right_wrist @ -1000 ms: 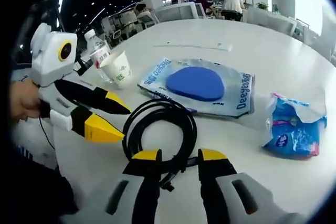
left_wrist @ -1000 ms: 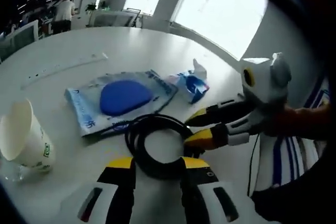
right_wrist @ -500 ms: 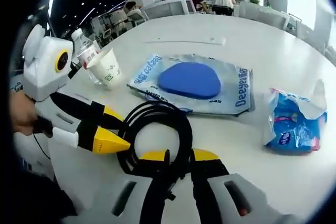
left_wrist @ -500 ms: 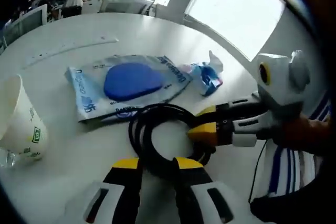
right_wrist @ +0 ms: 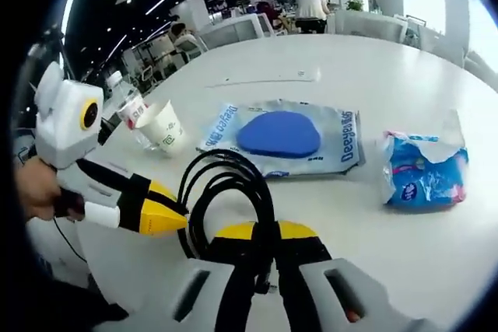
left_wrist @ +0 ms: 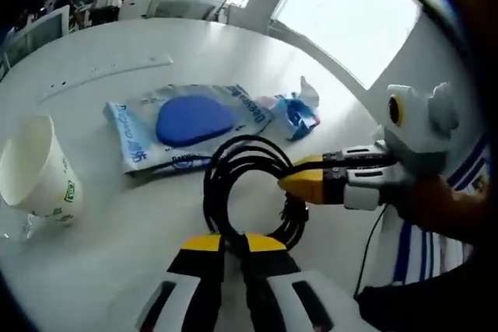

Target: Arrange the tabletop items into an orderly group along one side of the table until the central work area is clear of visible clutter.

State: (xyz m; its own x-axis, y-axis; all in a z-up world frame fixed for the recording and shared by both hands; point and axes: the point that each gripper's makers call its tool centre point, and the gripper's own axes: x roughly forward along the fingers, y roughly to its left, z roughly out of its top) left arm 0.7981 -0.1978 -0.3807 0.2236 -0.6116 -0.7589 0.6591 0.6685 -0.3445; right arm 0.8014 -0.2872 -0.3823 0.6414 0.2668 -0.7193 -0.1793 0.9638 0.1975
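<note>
Near the counter's front edge, where the person stands, both claws have hold of the same coil of black cable [left_wrist: 253,192]. The left claw [left_wrist: 232,242] has its jaws drawn in on the near bend of the loop, and the right claw [right_wrist: 265,232] is pinched on the loop as well; each shows as a yellow-tipped beak in the other's view.

The coil looks like thick, glossy cord wound in a few turns, rising a little off the counter [right_wrist: 373,75] at its far side rather than lying flat.

I'd judge the tidying barely begun. A flat printed pouch with a blue oval pad [right_wrist: 280,136] lies mid-counter just beyond the coil. A crumpled blue-and-white packet [right_wrist: 424,178] sits toward the right edge, apart from the pouch. A paper cup [left_wrist: 35,172] stands toward the left edge, with a plastic bottle [right_wrist: 124,91] just behind it. A long pale strip [right_wrist: 264,79] rests further back. Nothing is lined up along one side yet, so the pouch, packet, cup and coil all seem left to move.
</note>
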